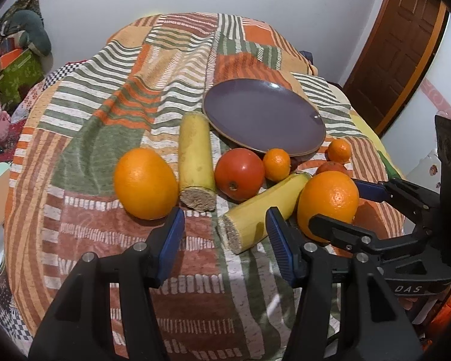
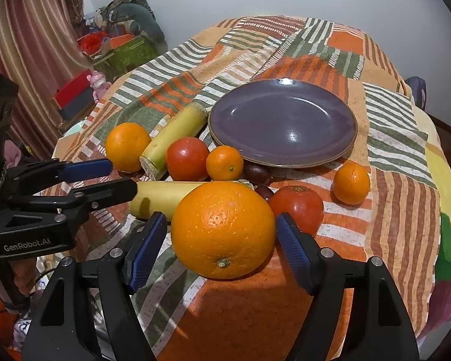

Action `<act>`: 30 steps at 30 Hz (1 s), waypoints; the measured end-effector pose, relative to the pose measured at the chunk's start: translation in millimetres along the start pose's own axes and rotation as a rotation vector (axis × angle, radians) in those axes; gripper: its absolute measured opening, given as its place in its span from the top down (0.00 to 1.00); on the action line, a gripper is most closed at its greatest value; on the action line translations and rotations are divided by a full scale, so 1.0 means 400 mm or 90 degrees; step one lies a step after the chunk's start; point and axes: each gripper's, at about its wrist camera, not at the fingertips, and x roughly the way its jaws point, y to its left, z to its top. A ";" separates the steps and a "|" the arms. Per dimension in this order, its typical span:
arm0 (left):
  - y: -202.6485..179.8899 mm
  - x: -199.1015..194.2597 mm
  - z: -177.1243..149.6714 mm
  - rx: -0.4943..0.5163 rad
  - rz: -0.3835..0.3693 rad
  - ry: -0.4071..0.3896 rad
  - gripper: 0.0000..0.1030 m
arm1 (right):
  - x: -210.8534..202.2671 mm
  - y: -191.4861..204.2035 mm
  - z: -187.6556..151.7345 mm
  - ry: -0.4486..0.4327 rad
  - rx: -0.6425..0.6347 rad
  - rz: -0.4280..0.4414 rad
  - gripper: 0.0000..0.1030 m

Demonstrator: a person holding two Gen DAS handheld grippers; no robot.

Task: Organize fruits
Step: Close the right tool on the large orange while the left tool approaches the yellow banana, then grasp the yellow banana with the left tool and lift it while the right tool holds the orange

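A purple plate (image 2: 282,99) lies empty on the striped cloth; it also shows in the left wrist view (image 1: 261,111). Fruit lies in front of it: two large oranges (image 2: 222,228) (image 2: 127,146), two sugarcane pieces (image 2: 165,195) (image 2: 174,135), two tomatoes (image 2: 186,158) (image 2: 297,204), two tangerines (image 2: 224,162) (image 2: 351,183) and dark grapes (image 2: 257,173). My right gripper (image 2: 222,252) is open, its blue pads on either side of the near orange, not touching. My left gripper (image 1: 224,240) is open just before the near cane piece (image 1: 264,210).
The cloth-covered table (image 2: 391,225) drops off at the right and near edges. Boxes and toys (image 2: 117,48) stand by the curtain at left. A wooden door (image 1: 400,45) is at the right in the left wrist view.
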 end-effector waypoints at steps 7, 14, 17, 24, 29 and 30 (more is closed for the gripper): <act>-0.033 0.027 0.025 0.029 -0.023 0.012 0.46 | -0.032 -0.033 0.007 -0.010 0.029 0.002 0.35; -0.074 0.066 0.047 0.069 -0.033 0.039 0.46 | -0.098 -0.089 0.012 -0.053 0.060 -0.030 0.35; -0.087 0.088 0.052 0.078 -0.048 0.057 0.46 | -0.114 -0.110 0.005 -0.063 0.073 -0.053 0.35; -0.098 0.119 0.051 0.101 -0.044 0.086 0.42 | -0.130 -0.141 -0.008 -0.068 0.095 -0.075 0.35; -0.098 0.118 0.047 0.120 -0.061 0.108 0.42 | -0.130 -0.158 -0.016 -0.065 0.104 -0.070 0.35; -0.099 0.110 0.047 0.125 -0.075 0.115 0.42 | -0.133 -0.158 -0.017 -0.066 0.104 -0.069 0.35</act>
